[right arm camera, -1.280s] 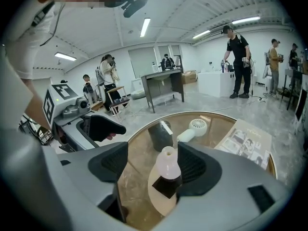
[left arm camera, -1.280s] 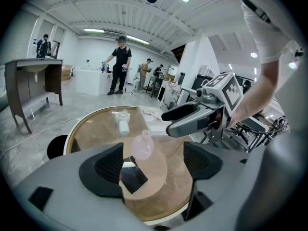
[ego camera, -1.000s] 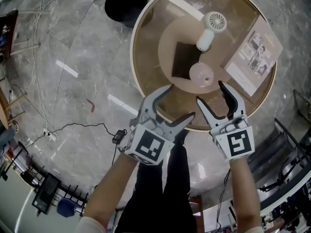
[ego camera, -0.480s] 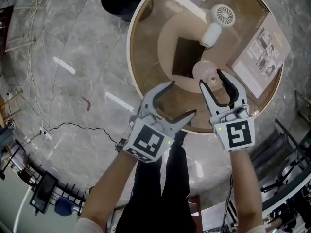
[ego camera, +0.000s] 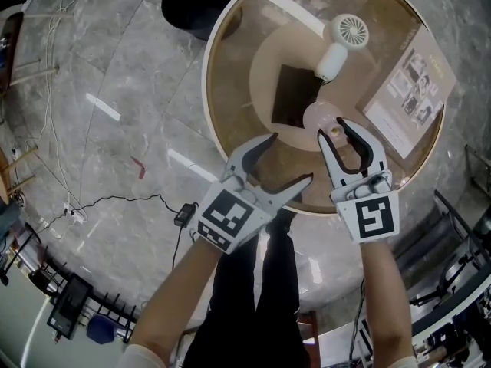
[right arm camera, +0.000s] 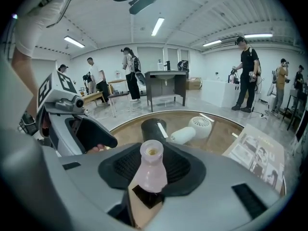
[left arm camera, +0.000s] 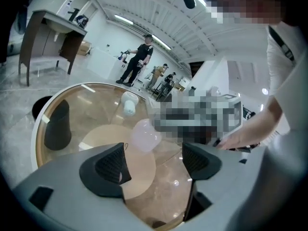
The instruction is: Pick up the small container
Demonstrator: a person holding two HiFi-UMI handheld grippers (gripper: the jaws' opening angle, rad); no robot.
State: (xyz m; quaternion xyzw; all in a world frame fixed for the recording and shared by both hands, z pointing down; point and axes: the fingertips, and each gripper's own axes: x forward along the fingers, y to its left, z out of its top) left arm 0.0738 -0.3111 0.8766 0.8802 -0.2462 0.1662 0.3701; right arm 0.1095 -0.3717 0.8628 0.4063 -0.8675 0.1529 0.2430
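The small container (right arm camera: 153,170) stands upright on the round worktop (ego camera: 242,60). The right gripper (ego camera: 332,127) has just been closing its jaws, which now clasp the container's sides, ready to lift. The left gripper (ego camera: 288,158) hangs alongside, jaws apart and empty.

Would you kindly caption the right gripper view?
Right gripper, fingers just closing, pinches the small pink container on the round table.

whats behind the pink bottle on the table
Behind the bottle a black bin shows through the glass table, with a white fan to its right. The tabletop right behind the bottle's lower half is covered.
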